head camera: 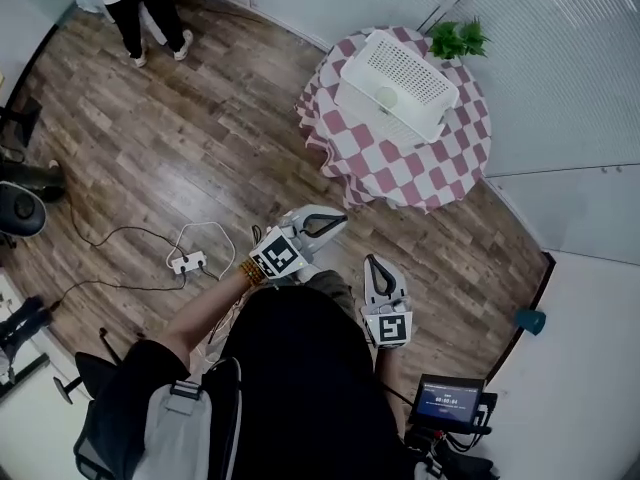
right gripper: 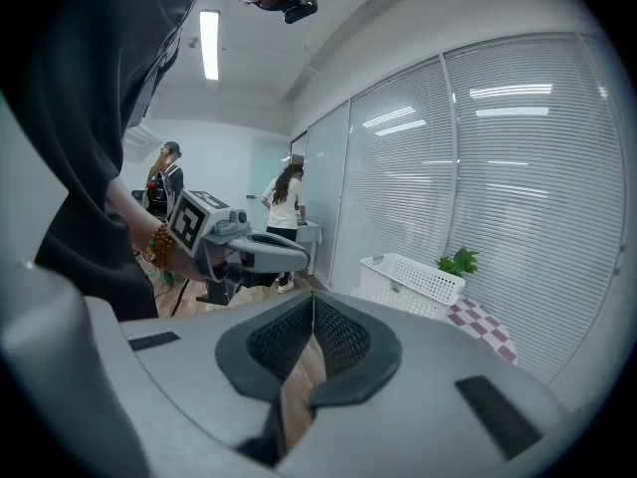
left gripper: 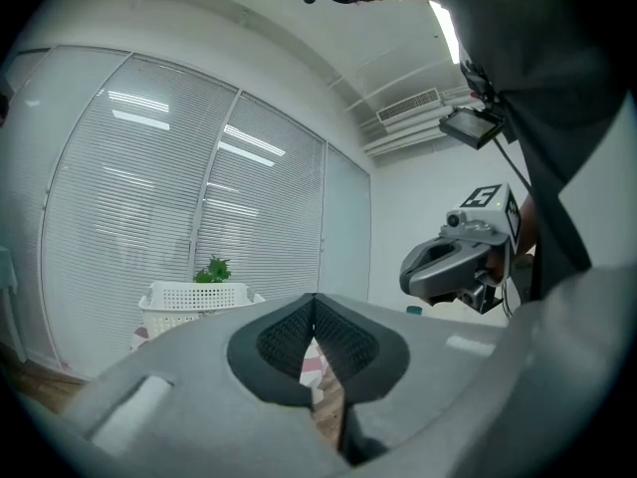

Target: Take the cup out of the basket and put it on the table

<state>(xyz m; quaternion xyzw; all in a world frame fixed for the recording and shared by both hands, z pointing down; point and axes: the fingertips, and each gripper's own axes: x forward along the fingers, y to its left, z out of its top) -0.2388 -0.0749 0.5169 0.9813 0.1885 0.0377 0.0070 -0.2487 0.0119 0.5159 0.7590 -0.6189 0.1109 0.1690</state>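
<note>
A white perforated basket (head camera: 400, 80) stands on a round table with a pink-and-white checked cloth (head camera: 400, 173), some way ahead of me. A pale round cup (head camera: 388, 96) lies inside the basket. My left gripper (head camera: 335, 220) and right gripper (head camera: 383, 264) are held over the wooden floor, well short of the table, both shut and empty. In the left gripper view the shut pads (left gripper: 299, 342) frame the basket (left gripper: 194, 297) at left, with the right gripper (left gripper: 410, 277) at right. The right gripper view shows the basket (right gripper: 413, 279) and the left gripper (right gripper: 294, 257).
A potted plant (head camera: 458, 38) stands behind the basket on the table. A power strip (head camera: 188, 262) and cables lie on the floor at left. A person (head camera: 140, 8) stands at the far left. A teal object (head camera: 530, 320) sits by the right wall.
</note>
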